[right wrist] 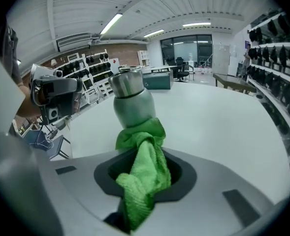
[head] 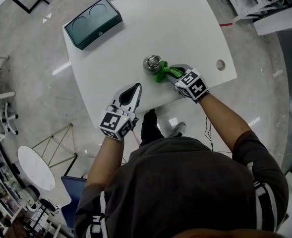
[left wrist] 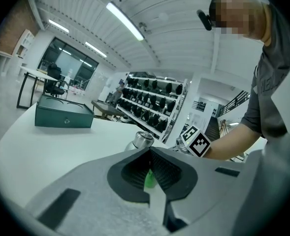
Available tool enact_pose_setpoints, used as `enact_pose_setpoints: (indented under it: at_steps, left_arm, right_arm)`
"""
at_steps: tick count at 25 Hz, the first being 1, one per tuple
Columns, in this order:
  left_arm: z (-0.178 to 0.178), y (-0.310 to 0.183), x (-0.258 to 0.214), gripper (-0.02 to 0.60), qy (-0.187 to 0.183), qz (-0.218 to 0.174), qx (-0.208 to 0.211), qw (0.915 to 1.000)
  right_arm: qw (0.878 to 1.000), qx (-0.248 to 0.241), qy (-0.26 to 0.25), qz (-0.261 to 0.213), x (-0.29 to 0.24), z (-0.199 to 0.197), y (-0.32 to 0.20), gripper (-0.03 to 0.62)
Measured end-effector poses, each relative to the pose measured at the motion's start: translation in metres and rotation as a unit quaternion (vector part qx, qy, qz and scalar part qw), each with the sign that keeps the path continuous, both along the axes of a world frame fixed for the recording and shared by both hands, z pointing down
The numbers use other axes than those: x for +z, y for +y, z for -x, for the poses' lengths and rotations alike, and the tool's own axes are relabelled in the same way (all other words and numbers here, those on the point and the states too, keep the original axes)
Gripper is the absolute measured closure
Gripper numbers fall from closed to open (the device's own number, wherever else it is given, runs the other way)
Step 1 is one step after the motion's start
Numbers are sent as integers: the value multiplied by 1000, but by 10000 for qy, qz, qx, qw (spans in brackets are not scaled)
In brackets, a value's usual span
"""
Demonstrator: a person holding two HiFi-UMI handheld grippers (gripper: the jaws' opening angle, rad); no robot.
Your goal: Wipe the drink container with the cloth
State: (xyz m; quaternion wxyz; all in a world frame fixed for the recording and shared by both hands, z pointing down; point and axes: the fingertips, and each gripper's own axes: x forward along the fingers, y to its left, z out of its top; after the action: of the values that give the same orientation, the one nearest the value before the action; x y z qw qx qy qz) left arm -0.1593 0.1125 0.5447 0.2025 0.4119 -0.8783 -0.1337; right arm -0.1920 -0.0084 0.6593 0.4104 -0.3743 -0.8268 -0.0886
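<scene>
A stainless steel drink container [head: 152,62] stands upright near the front of the white table [head: 136,33]. My right gripper [head: 170,74] is shut on a green cloth [head: 161,75], whose bunched end presses against the container's right side. In the right gripper view the cloth [right wrist: 142,166] hangs out of the gripper [right wrist: 144,149] and touches the container [right wrist: 131,102] low on its body. My left gripper [head: 135,87] hovers at the table's front edge, left of the container, shut and holding nothing. Its view shows the container [left wrist: 141,140] beyond the gripper [left wrist: 150,154].
A dark green box [head: 92,22] lies at the table's far left corner, also seen as the box [left wrist: 63,117] in the left gripper view. A round cable hole [head: 220,64] sits near the right edge. Chairs and a small round table stand on the floor to the left.
</scene>
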Motion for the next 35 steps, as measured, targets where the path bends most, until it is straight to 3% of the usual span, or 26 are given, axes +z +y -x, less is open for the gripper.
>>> enact_pose_setpoints:
  at_steps: [6, 16, 35]
  left_arm:
    - [-3, 1, -4, 577, -56, -18, -1, 10000]
    - [-6, -3, -20, 577, -173, -81, -43, 9998]
    - [5, 9, 8, 577, 189, 45, -111, 9997]
  right_arm:
    - [9999, 24, 17, 123, -15, -9, 1, 516]
    - [9957, -110, -78, 921, -90, -36, 27, 516]
    - [9933, 110, 809, 812, 5, -10, 28, 514]
